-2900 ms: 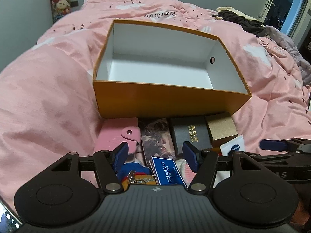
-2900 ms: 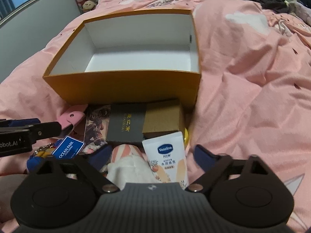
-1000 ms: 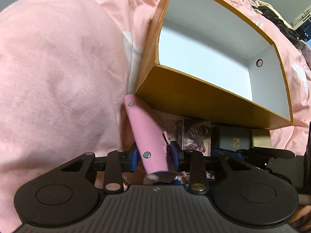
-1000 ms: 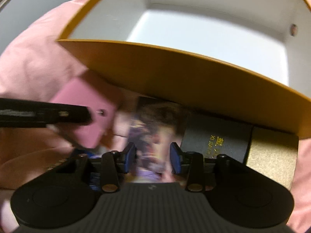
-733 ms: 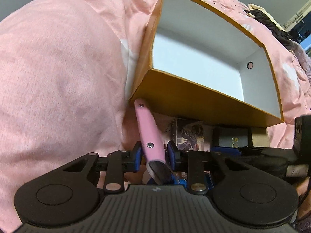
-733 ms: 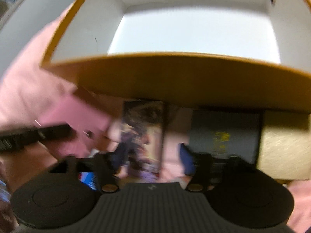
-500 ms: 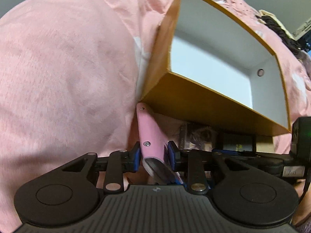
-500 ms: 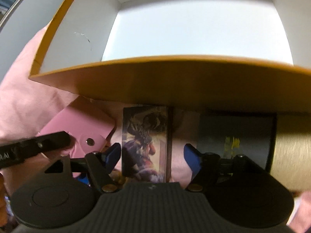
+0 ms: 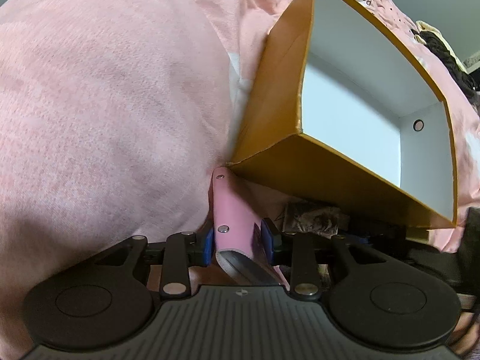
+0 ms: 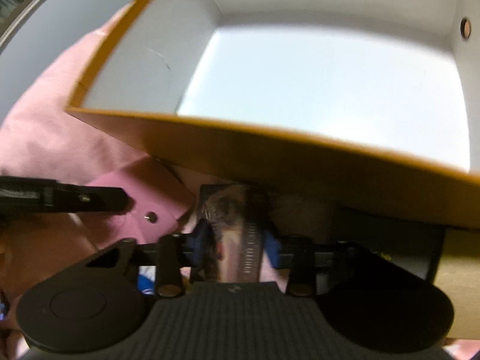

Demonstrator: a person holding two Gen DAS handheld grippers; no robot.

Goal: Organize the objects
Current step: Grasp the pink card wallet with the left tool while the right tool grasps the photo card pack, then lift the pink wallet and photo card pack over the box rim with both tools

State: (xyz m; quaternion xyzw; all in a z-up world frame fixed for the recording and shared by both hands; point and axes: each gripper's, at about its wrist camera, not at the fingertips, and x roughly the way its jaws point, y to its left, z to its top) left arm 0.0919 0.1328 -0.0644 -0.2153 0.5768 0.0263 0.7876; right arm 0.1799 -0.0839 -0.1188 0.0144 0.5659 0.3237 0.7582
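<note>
Left gripper (image 9: 239,244) clenched on our pink snap wallet (image 9: 232,219), jaws just eased wider | right gripper (image 10: 235,247) just closed onto the illustrated card box (image 10: 231,234) | both items beside the empty orange box (image 9: 336,180), we judged for loading.

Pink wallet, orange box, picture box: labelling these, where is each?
pink wallet (image 9: 232,210), left wrist view, flat pink face.
orange box (image 9: 324,174), left wrist view, near outer wall.
picture box (image 10: 231,228), right wrist view, printed face.

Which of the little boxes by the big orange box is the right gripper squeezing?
The picture-covered box, the one with artwork on it. It sits between the right gripper pads, while the black box and the gold box lie untouched beside it.
</note>
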